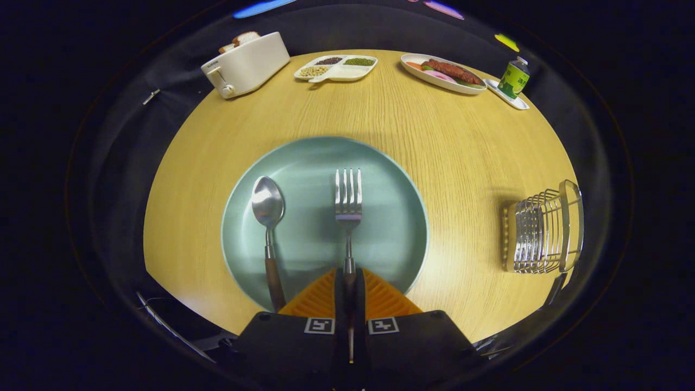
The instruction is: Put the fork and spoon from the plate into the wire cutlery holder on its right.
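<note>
- Far off to the left, well beyond your fingers, a white toaster [247,64] sits at the table's [445,157] back edge with bread in its slot.
- Left of your fingers, the spoon [268,228] lies on the pale green plate [391,217], bowl pointing away from you; its brown handle reaches the plate's near rim.
- Straight ahead, far back, you have a white divided tray [336,68] of beans or grains.
- Your gripper [349,282] has its orange fingers [380,296] drawn close together over the plate's near edge, with the fork's [348,203] handle running down the narrow gap between them. They look to be pressing on it from both sides, though the handle is mostly hidden there, so treat that as likely rather than certain.
- The fork's tines point away from you, just ahead of the fingertips, and lie over the plate beside the spoon.
- Right and far back, an oval dish [442,73] holds food, with a green can [513,79] just beyond it on a small tray.
- Well to the right of your fingers, apart from the plate, stands the wire holder [543,231].
</note>
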Demonstrator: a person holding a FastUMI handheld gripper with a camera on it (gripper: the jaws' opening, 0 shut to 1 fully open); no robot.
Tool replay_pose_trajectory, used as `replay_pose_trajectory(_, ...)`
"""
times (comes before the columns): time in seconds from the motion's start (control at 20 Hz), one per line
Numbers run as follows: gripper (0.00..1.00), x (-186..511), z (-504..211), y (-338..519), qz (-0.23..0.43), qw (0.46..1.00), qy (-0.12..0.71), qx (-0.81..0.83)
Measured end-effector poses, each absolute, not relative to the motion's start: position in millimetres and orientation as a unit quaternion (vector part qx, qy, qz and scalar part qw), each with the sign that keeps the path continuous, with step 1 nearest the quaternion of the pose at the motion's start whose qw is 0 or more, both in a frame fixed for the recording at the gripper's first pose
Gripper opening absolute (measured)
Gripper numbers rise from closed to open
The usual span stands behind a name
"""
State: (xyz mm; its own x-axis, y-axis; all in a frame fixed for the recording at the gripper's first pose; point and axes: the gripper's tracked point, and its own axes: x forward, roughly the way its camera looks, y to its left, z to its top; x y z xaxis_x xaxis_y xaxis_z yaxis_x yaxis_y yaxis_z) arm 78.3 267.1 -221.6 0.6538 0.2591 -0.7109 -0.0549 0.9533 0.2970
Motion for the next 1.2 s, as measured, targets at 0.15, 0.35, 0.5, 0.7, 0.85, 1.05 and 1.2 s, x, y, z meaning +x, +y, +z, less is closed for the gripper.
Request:
replay_pose_trajectory(0.15, 0.08, 68.0, -188.1, 256.1, 0.124, 0.913, 0.374, 0.106)
replay_pose_trajectory(0.35, 0.07, 45.9, -146.0, 194.5, 0.154, 0.925, 0.343, 0.056)
replay_pose_trajectory(0.5, 0.07, 27.0, -136.7, 126.1, 0.147, 0.919, 0.363, 0.043)
replay_pose_trajectory(0.7, 0.07, 4.3, -162.2, 43.1, 0.126, 0.895, 0.427, 0.014)
replay_pose_trajectory(0.85, 0.07, -8.8, -183.0, 12.6, 0.128, 0.866, 0.483, -0.014)
replay_pose_trajectory(1.05, 0.07, -22.3, -206.7, -12.3, 0.139, 0.808, 0.568, -0.073)
replay_pose_trajectory(1.2, 0.08, -20.9, -217.2, -16.5, 0.144, 0.773, 0.608, -0.109)
